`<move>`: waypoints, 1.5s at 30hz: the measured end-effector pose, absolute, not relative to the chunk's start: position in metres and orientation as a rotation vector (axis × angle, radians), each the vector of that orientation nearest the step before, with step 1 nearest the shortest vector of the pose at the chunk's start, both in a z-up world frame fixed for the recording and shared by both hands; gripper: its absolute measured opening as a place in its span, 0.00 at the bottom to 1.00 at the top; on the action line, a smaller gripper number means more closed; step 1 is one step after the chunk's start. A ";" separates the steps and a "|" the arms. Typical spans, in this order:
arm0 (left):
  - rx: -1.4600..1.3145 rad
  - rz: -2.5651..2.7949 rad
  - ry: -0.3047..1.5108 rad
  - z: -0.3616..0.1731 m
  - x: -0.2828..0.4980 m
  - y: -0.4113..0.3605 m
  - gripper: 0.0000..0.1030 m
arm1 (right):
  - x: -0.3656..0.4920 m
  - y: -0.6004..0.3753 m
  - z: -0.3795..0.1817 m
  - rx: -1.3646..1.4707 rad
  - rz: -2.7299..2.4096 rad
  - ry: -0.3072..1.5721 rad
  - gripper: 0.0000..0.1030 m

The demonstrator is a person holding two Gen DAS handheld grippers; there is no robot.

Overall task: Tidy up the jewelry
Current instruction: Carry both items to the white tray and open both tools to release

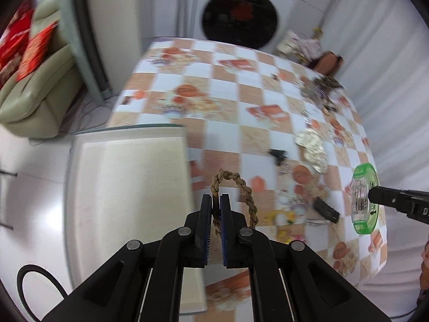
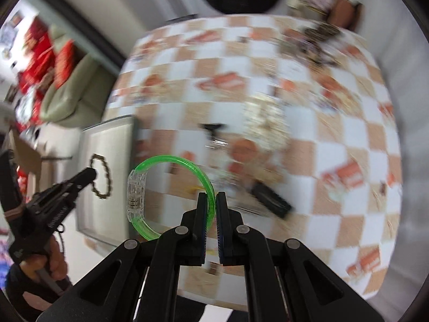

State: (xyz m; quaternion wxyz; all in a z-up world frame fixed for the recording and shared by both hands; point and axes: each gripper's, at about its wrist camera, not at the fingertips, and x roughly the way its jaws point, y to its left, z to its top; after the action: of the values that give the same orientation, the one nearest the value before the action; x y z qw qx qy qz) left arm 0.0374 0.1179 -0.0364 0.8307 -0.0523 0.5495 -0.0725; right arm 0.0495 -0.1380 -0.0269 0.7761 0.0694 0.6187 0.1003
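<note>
**Two Bracelets Aloft, Both on Thin Grips**

The left tongs (image 1: 216,201) were clamped on a tan braided rope bracelet (image 1: 236,187), and the right tongs (image 2: 211,201) were pinched on a translucent green plastic bangle with a clear faceted clasp block (image 2: 166,187). Both pieces hung in the air above the near edge of the desk (image 1: 228,99), beside a pale, shallow rectangular tray (image 1: 128,182).

The risks, as I judged them: the bangle's band was hard, slick and curved, caught on a narrow stretch only, so a quick swing could twist it out of the pads. The rope loop was soft and limp; it might sag, snag a tray edge, or land folded. Heavy blur across the orange-and-white checked tablecloth suggested fast motion, which would worsen both.

Loose jewellery remained scattered over the cloth: a dark tangled heap (image 1: 321,91) at the far side, a pale beaded cluster (image 1: 312,145), and a small black ridged clip (image 1: 325,210).
</note>
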 end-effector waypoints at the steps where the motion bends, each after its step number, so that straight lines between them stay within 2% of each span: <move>1: -0.122 -0.127 1.159 -0.035 0.036 0.131 0.10 | 0.055 -0.120 -0.023 0.146 0.259 1.337 0.06; 10: -0.184 0.036 1.139 -0.044 0.036 0.212 0.10 | 0.100 0.004 -0.016 0.033 0.475 1.313 0.06; 17: -0.196 0.080 1.135 -0.075 0.054 0.237 0.10 | 0.133 0.061 -0.066 0.004 0.488 1.373 0.06; 28: -0.163 0.152 1.181 -0.136 0.084 0.250 0.10 | 0.165 0.091 -0.152 -0.046 0.421 1.412 0.06; 45: -0.067 0.187 1.209 -0.156 0.093 0.241 0.11 | 0.170 0.099 -0.182 -0.067 0.388 1.417 0.08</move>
State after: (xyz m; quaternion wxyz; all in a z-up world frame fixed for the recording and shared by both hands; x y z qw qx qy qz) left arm 0.0928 0.2414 -0.1555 0.8181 -0.0313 0.5675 0.0877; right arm 0.1698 0.0985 -0.1821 0.7415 -0.0307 0.6465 0.1771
